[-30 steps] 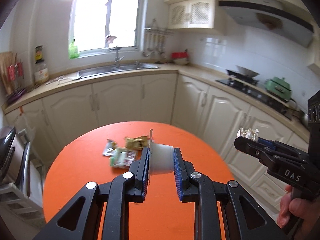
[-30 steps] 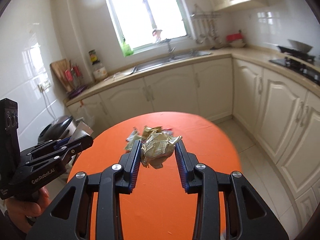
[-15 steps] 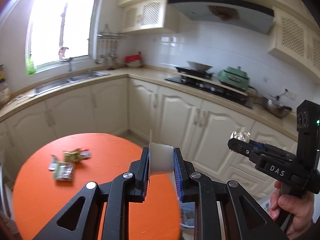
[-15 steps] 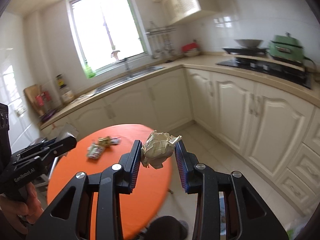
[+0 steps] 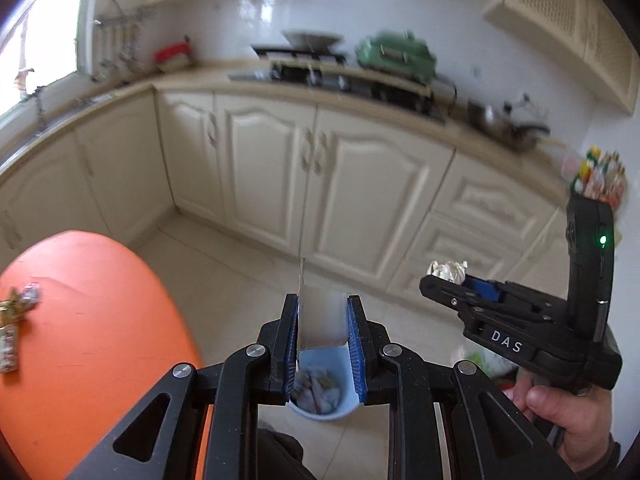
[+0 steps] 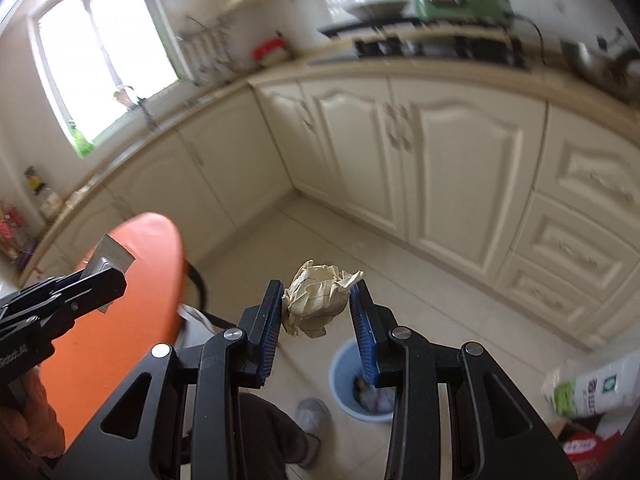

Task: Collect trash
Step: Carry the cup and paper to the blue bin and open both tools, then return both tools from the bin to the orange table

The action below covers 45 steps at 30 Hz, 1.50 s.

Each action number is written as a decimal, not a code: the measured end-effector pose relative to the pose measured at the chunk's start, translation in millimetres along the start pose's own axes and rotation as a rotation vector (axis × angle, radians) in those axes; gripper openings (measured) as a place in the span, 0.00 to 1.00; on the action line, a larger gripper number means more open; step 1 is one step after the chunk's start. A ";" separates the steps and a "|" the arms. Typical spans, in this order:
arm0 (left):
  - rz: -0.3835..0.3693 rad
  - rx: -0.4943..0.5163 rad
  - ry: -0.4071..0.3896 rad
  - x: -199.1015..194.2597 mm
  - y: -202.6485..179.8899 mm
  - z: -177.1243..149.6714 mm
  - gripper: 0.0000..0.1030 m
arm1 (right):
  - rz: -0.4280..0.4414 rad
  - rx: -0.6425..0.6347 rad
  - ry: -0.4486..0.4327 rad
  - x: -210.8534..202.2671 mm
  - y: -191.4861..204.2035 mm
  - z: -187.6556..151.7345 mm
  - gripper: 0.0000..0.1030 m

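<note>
My left gripper is shut on a small white plastic cup with its foil lid flap sticking up. It hangs above a light blue bin on the floor that holds crumpled trash. My right gripper is shut on a crumpled ball of beige paper, up and left of the same blue bin. In the left wrist view the right gripper shows at right with the paper ball. The left gripper with the cup shows at left in the right wrist view.
The round orange table lies to the left with several wrappers near its edge. Cream cabinets and a stove counter run behind. A person's leg and shoe stand by the bin. A white and green bag lies on the floor at right.
Both grippers swung right, off the orange table, and tipped down over the floor. The blue bin has come into view beneath them. Each still holds its item.
</note>
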State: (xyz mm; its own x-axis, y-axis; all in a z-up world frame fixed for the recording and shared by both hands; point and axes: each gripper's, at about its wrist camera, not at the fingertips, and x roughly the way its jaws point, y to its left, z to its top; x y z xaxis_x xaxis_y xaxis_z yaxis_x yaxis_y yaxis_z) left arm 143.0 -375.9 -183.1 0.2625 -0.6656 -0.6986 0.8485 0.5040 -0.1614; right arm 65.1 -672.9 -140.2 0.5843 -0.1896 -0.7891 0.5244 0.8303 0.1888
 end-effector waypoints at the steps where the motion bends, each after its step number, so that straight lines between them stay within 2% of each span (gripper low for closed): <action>1: -0.006 -0.003 0.036 14.7 -1.3 2.2 0.18 | -0.007 0.013 0.018 8.7 -7.6 -2.9 0.33; 5: -0.034 -0.027 0.155 66.6 -0.5 13.0 0.18 | -0.027 0.049 0.090 43.1 -30.1 -17.9 0.33; 11: -0.048 -0.028 0.288 131.4 -0.5 12.7 0.18 | -0.040 0.091 0.192 89.6 -56.0 -37.3 0.33; 16: -0.053 -0.028 0.350 177.1 -0.6 32.9 0.18 | -0.049 0.119 0.247 117.5 -73.1 -47.2 0.34; 19: -0.028 -0.030 0.378 209.0 -10.5 45.1 0.19 | -0.048 0.136 0.266 127.9 -80.5 -51.2 0.36; 20: -0.031 -0.029 0.387 217.1 -11.3 46.9 0.22 | -0.051 0.139 0.265 130.6 -82.6 -52.2 0.36; 22: -0.020 -0.021 0.400 235.8 -20.0 50.3 0.41 | -0.052 0.145 0.278 134.7 -85.1 -54.2 0.38; 23: -0.004 -0.018 0.397 242.3 -22.5 53.0 0.61 | -0.053 0.148 0.283 136.6 -85.6 -54.7 0.41; 24: 0.026 -0.029 0.387 246.9 -24.8 55.5 0.74 | -0.062 0.154 0.280 137.0 -87.3 -55.6 0.51; 25: 0.036 -0.025 0.376 247.7 -25.2 57.4 0.76 | -0.067 0.160 0.277 136.7 -88.3 -56.3 0.63; 27: 0.052 -0.021 0.375 251.9 -28.3 57.0 0.81 | -0.075 0.174 0.271 135.6 -90.5 -57.1 0.77; 32: 0.084 -0.005 0.350 242.1 -36.6 56.8 0.86 | -0.114 0.206 0.245 128.3 -96.1 -56.4 0.99; 35: 0.099 0.006 0.322 225.8 -40.4 54.4 0.90 | -0.126 0.215 0.241 121.6 -95.0 -55.3 1.00; 45: 0.116 0.007 0.231 155.1 -45.2 43.0 0.94 | -0.130 0.187 0.177 85.7 -66.6 -40.5 1.00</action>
State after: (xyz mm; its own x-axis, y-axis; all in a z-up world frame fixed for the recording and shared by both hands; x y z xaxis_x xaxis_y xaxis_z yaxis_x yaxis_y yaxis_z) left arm 165.1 -525.6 -254.2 0.2474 -0.4596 -0.8530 0.8219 0.5657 -0.0664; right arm 55.2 -723.3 -244.0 0.3959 -0.1799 -0.9005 0.7023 0.6911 0.1707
